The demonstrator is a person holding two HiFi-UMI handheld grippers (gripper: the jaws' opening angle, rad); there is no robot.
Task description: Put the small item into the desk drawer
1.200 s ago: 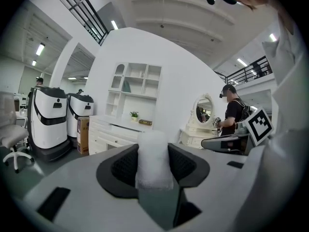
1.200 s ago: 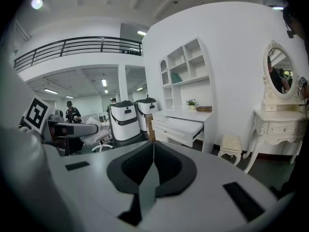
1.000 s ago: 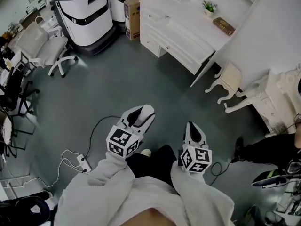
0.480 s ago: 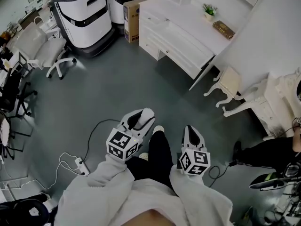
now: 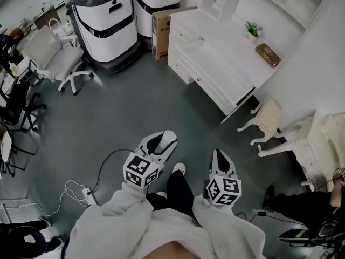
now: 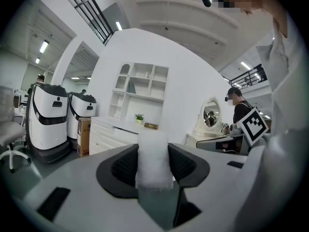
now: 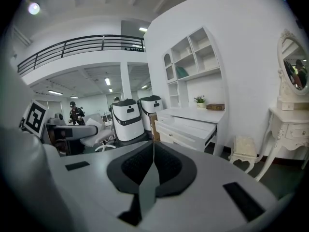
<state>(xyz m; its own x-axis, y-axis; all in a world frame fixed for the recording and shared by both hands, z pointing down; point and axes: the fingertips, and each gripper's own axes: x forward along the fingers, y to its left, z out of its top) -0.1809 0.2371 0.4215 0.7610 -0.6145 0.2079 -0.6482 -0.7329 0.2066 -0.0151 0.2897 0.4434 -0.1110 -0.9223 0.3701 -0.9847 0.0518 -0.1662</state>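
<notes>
grey, smooth floor (image 5: 135, 107) fills most of the head view, with a thin cable and a white power strip (image 5: 88, 197) lying on it at about 8 o'clock from the grippers. a white desk (image 5: 232, 42) with shelves above it stands against the wall at about 1 o'clock, well apart from the person. its long, shallow desk drawer (image 5: 213, 63) is pulled out. a small potted plant (image 5: 251, 30) and a flat brown box (image 5: 268, 54) sit on the desk top. a pale stool (image 5: 268, 115) with curved legs stands near the desk at 2 o'clock. two rounded white-and-black machines (image 5: 105, 23) and a cardboard box (image 5: 161, 26) stand at 11 to 12 o'clock. a white office chair (image 5: 51, 58) is at 10 o'clock.

the left gripper (image 5: 160, 140) is held low in front of the person, its ribbed black pads pressed on the small item (image 6: 153, 158). this is a white, fuzzy, roughly cylindrical wad standing upright between the jaws and poking above them. it is far from the drawer.

the right gripper (image 7: 153, 164) has its jaws closed together, pad against pad, with nothing between them. its view faces the open drawer at about 1 o'clock, with an oval mirror (image 7: 293, 66) at 3 o'clock.
</notes>
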